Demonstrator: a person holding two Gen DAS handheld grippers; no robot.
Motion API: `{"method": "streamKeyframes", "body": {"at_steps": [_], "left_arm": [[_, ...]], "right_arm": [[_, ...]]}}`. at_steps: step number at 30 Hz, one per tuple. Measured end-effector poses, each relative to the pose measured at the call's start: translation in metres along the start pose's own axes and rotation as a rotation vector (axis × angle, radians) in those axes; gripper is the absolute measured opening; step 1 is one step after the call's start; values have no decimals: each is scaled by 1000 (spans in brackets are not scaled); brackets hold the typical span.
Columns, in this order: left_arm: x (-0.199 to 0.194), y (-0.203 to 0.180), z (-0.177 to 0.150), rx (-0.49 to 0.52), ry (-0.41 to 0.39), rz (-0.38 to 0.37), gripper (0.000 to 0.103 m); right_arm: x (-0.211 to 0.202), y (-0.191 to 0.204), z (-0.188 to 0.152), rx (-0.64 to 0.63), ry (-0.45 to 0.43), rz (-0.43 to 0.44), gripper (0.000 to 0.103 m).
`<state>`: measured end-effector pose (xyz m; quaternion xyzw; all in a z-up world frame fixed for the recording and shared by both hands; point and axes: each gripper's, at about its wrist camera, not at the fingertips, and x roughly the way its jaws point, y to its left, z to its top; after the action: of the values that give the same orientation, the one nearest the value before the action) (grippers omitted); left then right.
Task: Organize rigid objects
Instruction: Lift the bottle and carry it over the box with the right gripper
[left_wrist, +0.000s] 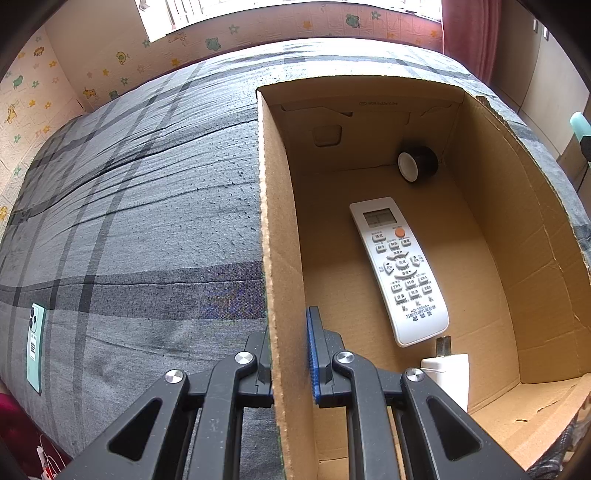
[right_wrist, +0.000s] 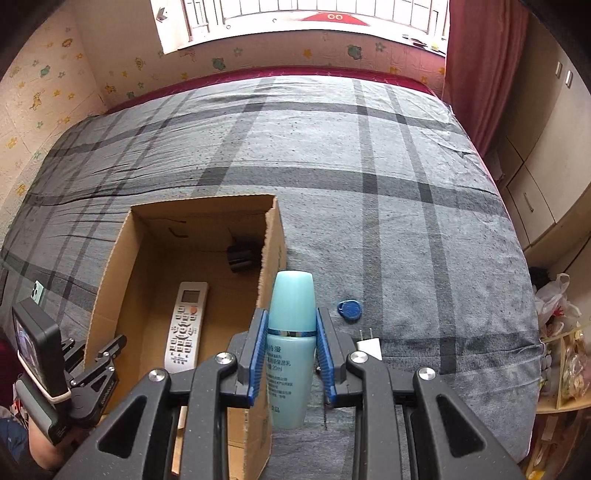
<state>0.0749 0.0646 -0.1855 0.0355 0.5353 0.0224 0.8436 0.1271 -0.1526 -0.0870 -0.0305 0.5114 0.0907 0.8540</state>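
Three items lie inside the open cardboard box (left_wrist: 491, 229) on the grey plaid bedcover (left_wrist: 140, 206): a white remote control (left_wrist: 399, 269) face up along the floor of the box, a black cylinder with a white end (left_wrist: 417, 162) on its side in the far corner, and a white plug adapter (left_wrist: 447, 369) near the front, just beyond the remote's lower end. Left gripper (left_wrist: 290, 354) is pinched shut on the box's left wall, one finger outside and the blue-padded finger inside. Right gripper (right_wrist: 291, 354) is clamped on a pale blue bottle (right_wrist: 291, 354), cap pointing away, held above the bedcover just beside the box's right wall. Only the right wrist view shows the bottle in full, a blue key fob (right_wrist: 350, 309) and a second white plug (right_wrist: 369, 345) lying on the bedcover outside the box, and the left gripper's own body with its camera block (right_wrist: 35, 339) at the box's left side. Only the left wrist view shows the adapter inside the box. A green phone (left_wrist: 36, 347) lies on the bedcover, well apart from the box, partly seen in the right view as well
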Motion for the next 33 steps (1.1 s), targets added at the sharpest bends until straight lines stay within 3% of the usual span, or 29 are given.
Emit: {"method": "streamKeyframes", "body": {"at_steps": [13,33], "left_arm": [[0,-1,0,-1,-1,-2,14],[0,3,-1,-6,-3,-11,14]], "right_arm": [[23,58,5,-82,37,72,27],[108,110,-21,-178,197,50,27]]}}
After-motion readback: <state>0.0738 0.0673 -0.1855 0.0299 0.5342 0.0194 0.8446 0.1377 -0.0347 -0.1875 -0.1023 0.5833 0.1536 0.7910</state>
